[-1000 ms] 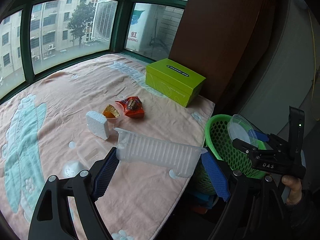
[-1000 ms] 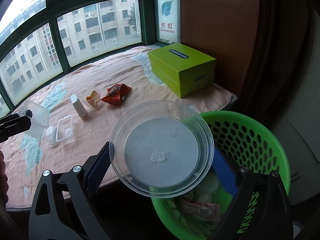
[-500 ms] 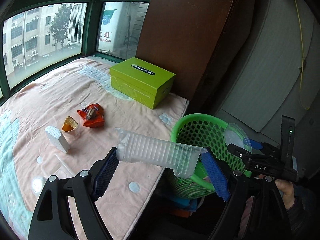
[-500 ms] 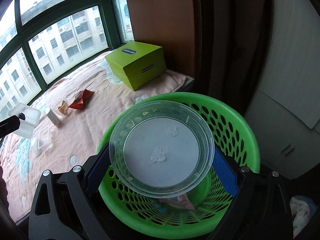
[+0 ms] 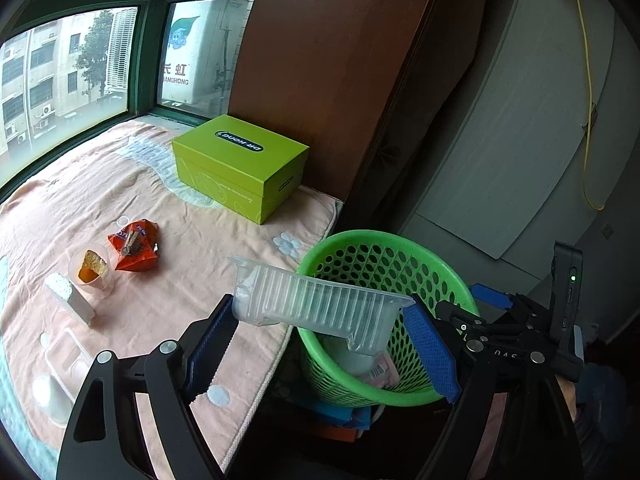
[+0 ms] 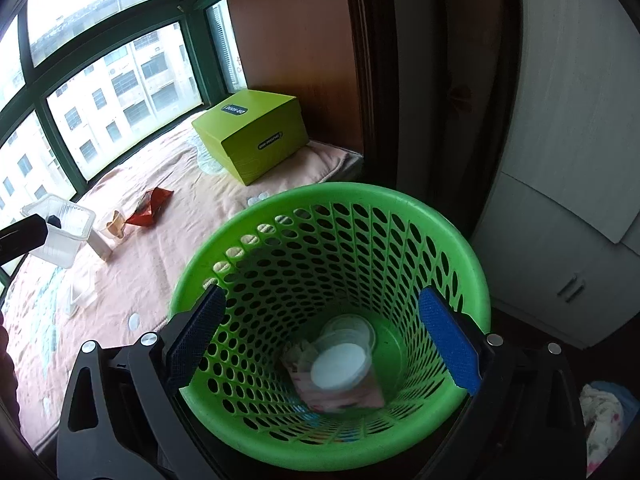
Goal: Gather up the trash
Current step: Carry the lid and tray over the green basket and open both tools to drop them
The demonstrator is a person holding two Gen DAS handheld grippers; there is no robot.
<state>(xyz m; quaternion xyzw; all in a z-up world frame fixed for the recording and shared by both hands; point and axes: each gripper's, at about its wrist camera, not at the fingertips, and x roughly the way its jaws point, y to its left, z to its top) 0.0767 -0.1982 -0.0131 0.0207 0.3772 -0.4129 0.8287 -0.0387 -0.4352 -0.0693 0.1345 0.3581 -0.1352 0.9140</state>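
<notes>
My left gripper (image 5: 320, 306) is shut on a clear ribbed plastic tray (image 5: 316, 312), which hangs tilted over the near rim of the green mesh basket (image 5: 384, 240). My right gripper (image 6: 322, 292) hovers above the basket (image 6: 476, 280), its jaws opening with nothing between them. A round clear lid (image 6: 340, 364) lies at the basket's bottom on a crumpled wrapper. On the pink blanket (image 5: 192, 240) lie a red snack wrapper (image 5: 134, 246), a clear cup with orange leftovers (image 5: 90, 272) and a white foam block (image 5: 70, 304).
A green shoebox (image 5: 240, 168) stands at the blanket's back corner against a brown wardrobe (image 5: 340, 80). A small clear container (image 5: 66, 356) and a white cup (image 5: 48, 396) lie near the blanket's front left. Grey cabinet doors (image 6: 560, 160) stand right of the basket.
My right gripper moved over the basket and let go of the round lid, which now lies inside. The left gripper carried the tray rightward to the basket's rim.
</notes>
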